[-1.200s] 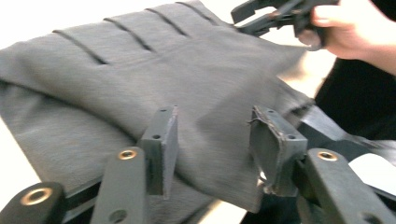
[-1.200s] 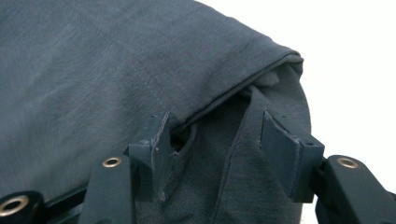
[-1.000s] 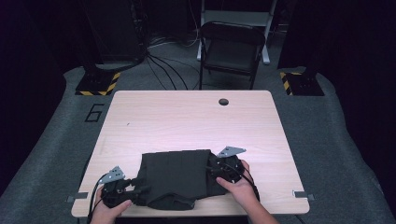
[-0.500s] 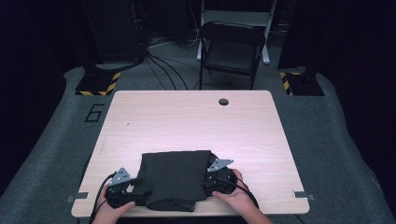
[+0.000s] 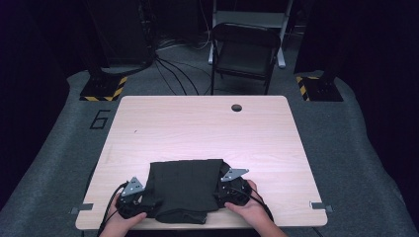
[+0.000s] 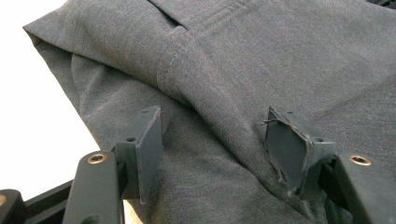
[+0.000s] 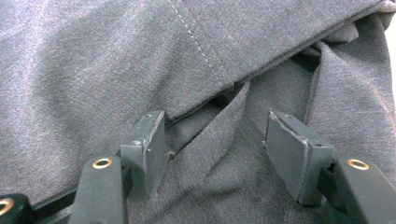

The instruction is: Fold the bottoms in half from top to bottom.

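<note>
With both grippers parted over the cloth and nothing pinched, the work in hand looks like the release after a fold of the dark grey knitted garment (image 5: 185,190), which lies folded into a rough rectangle on the pale wooden table (image 5: 197,128), at its near edge and a little left of the middle.

The left gripper (image 5: 132,201) sits at the garment's left edge, touching the cloth. Its jaws have just been opening and now stand wide; in the left gripper view the fabric (image 6: 261,60), a stitched band crossing it, runs between and beneath the pads (image 6: 148,144) without being squeezed.

The right gripper (image 5: 232,190) rests on the garment's right edge. Its jaws have just been opening as well and stand wide, over a crease where an upper layer overlaps loose folds (image 7: 233,140).

The next move, I judge, calls for lifting both grippers clear without dragging the layers, or choosing a fresh edge for a further fold.
</note>
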The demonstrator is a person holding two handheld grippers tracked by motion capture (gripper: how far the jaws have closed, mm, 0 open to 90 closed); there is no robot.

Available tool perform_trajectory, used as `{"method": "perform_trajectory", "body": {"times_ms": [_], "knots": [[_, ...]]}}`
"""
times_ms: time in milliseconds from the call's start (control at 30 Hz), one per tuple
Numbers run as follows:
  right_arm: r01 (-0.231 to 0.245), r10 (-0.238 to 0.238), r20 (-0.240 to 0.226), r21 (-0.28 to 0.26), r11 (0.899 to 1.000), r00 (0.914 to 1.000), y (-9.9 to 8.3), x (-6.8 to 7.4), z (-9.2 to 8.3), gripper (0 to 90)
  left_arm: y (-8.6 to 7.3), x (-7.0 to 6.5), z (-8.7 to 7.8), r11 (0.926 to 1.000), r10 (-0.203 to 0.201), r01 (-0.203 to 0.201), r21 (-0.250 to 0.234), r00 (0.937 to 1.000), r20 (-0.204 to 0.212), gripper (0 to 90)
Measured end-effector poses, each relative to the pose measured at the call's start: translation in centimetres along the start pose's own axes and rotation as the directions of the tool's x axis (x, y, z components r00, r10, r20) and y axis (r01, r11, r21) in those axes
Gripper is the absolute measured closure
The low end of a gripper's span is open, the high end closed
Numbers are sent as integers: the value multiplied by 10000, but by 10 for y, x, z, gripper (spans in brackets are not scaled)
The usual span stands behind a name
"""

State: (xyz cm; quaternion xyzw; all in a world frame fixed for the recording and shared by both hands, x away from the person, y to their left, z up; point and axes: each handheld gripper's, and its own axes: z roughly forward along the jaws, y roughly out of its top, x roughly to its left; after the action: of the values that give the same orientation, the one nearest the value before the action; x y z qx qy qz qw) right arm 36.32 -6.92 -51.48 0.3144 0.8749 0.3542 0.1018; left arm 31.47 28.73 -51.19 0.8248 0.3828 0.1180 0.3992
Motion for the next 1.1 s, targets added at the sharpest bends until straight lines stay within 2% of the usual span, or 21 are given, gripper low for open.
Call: {"method": "perform_trajectory", "body": {"times_ms": [133, 233, 267, 333, 367, 400, 433, 467, 500, 533, 667, 833, 900, 933, 1000, 1067, 1100], "knots": [[-24, 24, -48, 115, 9999, 10000, 0, 0, -1, 380, 0, 2, 3, 9999, -51, 51, -136, 10000, -17, 366], [-89, 89, -9, 115, 9999, 10000, 0, 0, -1, 383, 3, 4, 5, 9997, -241, 241, 35, 9996, 112, 357], [-209, 210, 88, -23, 9998, 9997, 0, 1, 0, 384, 5, 5, 6, 9998, -182, 181, 98, 9998, 50, 352], [-70, 70, -1, 243, 9997, 10000, 1, 0, -2, 387, 9, 7, 9, 9994, -267, 264, 234, 9996, 129, 345], [-263, 264, -21, 302, 9992, 9997, 1, 1, -2, 389, 10, 8, 10, 9993, -272, 270, 255, 9996, 81, 341], [-39, 40, -47, 275, 9996, 10000, 2, -2, -2, 391, 11, 9, 12, 9992, -259, 255, 297, 9996, 137, 337], [-110, 111, -45, 296, 9995, 9999, 2, -3, -1, 394, 12, 11, 14, 9988, -377, 371, 333, 9992, 167, 330], [-202, 202, 30, 217, 9996, 9998, 3, -3, -1, 396, 13, 12, 16, 9990, -318, 311, 330, 9993, 218, 326], [-213, 215, -39, 354, 9991, 9998, 3, -4, -1, 396, 14, 14, 16, 9982, -418, 404, 449, 9987, 300, 324], [-198, 199, -30, 382, 9991, 9998, 4, -6, -1, 399, 15, 15, 19, 9988, -409, 401, 275, 9987, 289, 323], [-379, 374, 181, 299, 9988, 9991, 5, -9, 0, 403, 18, 19, 23, 9992, -376, 371, 176, 9989, 297, 323], [-392, 379, 285, 470, 9981, 9989, 8, -13, 1, 405, 24, 24, 28, 9985, -446, 435, 335, 9985, 318, 324], [-421, 406, 306, 496, 9979, 9987, 9, -14, 1, 406, 27, 28, 31, 9989, -347, 336, 325, 9988, 336, 324], [-586, 569, 344, 498, 9970, 9978, 9, -14, 2, 406, 28, 29, 32, 9992, -300, 292, 270, 9991, 289, 324], [-515, 497, 366, 514, 9973, 9981, 10, -18, 2, 406, 30, 30, 35, 9988, -460, 456, 189, 9986, 242, 324], [-719, 698, 415, 510, 9961, 9967, 11, -19, 3, 406, 33, 33, 37, 9990, -353, 345, 292, 9989, 293, 325], [-511, 492, 398, 482, 9975, 9980, 12, -22, 3, 406, 34, 34, 38, 9988, -425, 418, 241, 9986, 300, 325]]}}
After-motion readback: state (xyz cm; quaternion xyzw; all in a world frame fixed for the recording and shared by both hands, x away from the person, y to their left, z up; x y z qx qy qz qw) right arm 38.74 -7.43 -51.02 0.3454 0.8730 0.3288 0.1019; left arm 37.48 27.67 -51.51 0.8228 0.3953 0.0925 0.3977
